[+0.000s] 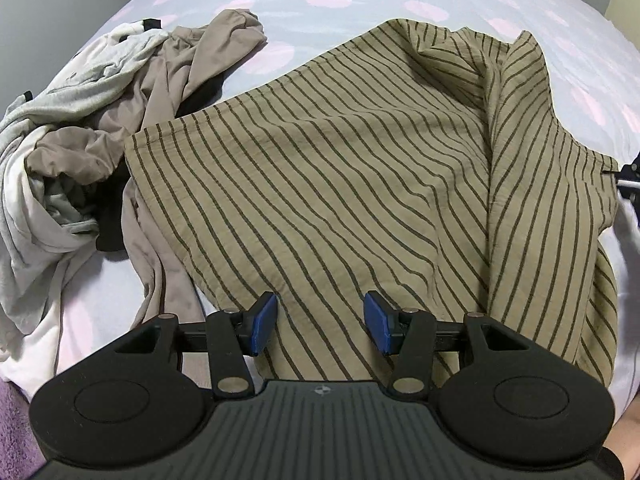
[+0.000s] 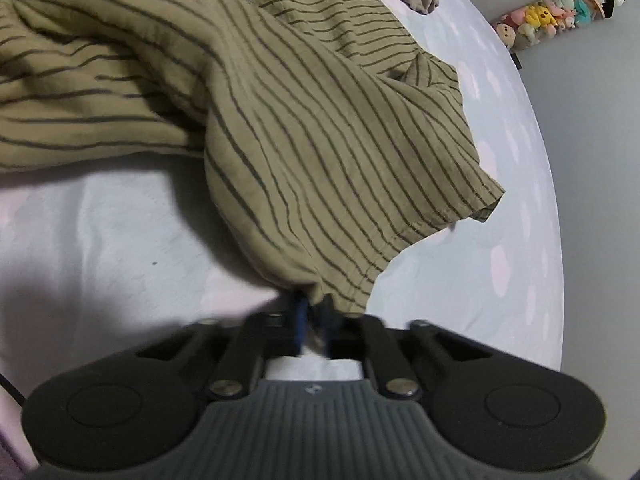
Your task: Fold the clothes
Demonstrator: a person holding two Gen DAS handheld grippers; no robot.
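A tan shirt with dark stripes (image 1: 340,168) lies spread on the bed. My left gripper (image 1: 320,322) is open, its blue pads (image 1: 264,322) hovering over the shirt's near edge with the cloth between them but not pinched. In the right wrist view my right gripper (image 2: 314,320) is shut on a bunched edge of the striped shirt (image 2: 304,152) and lifts it off the sheet, so the sleeve hangs in a fold. The right gripper's tip also shows at the right edge of the left wrist view (image 1: 630,180).
A pile of other clothes, beige (image 1: 188,76) and white-grey (image 1: 52,128), lies left of the shirt. The bed sheet (image 2: 480,280) is pale blue with pink spots. Plush toys (image 2: 560,12) line the far wall. A purple towel (image 1: 16,432) sits at the near left.
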